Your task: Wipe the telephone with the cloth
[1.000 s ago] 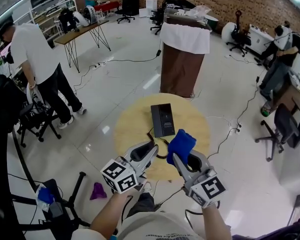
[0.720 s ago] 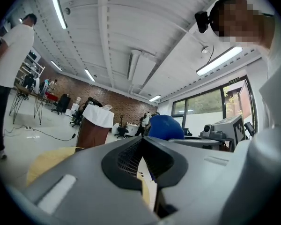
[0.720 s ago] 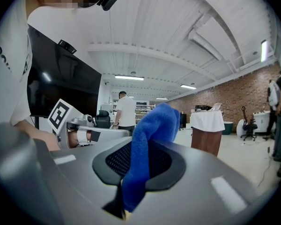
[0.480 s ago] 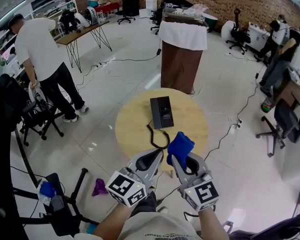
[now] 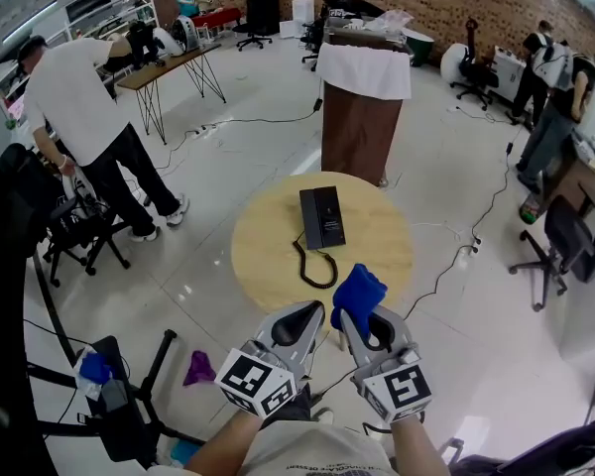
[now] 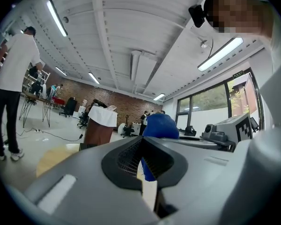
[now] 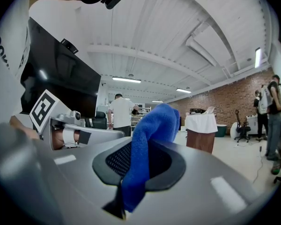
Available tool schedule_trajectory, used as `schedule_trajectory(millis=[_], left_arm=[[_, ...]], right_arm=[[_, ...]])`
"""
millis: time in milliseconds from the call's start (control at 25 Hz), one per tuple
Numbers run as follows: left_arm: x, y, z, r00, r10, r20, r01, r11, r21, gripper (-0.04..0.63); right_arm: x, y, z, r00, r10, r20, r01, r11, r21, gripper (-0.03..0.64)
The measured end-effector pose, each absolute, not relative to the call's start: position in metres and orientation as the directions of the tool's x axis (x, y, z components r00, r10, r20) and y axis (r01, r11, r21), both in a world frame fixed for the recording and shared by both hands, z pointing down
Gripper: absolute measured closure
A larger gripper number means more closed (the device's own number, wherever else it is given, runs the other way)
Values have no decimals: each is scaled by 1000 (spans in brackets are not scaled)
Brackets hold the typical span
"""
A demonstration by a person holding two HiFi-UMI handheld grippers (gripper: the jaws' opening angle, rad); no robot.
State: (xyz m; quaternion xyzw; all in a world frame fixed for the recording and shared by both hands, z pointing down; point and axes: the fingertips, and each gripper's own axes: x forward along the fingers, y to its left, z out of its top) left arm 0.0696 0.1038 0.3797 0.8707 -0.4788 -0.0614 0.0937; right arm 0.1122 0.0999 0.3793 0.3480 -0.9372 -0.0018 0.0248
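The black telephone (image 5: 321,217) lies on the round wooden table (image 5: 268,256), its coiled cord (image 5: 315,267) looping toward the near edge. My right gripper (image 5: 356,316) hangs just off that near edge, shut on a blue cloth (image 5: 358,292) that stands up from its tips. In the right gripper view the cloth (image 7: 152,125) is pinched between the jaws of the right gripper (image 7: 133,165). My left gripper (image 5: 310,313) is beside it, shut with nothing in it. In the left gripper view, the left gripper (image 6: 142,156) has its jaws meeting, and the cloth (image 6: 160,125) shows beyond them.
A brown lectern draped in white (image 5: 365,107) stands behind the table. A person in a white shirt (image 5: 84,117) bends over at the left. A purple rag (image 5: 198,369) and a stand (image 5: 119,405) are on the floor at lower left. An office chair (image 5: 565,251) is at right; cables cross the floor.
Both grippers have drawn back toward me, off the table's near edge. The left jaws, apart a second ago, have closed. The cloth stays in the right gripper.
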Motion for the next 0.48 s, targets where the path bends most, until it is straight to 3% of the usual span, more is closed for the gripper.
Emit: schedule_trajectory(millis=[480], left_arm=[[82,116,382,540,-841,-2,-823,-529,206,594]], right_arm=[[119,114,384,-758,-650,46,-650,760,29,557]])
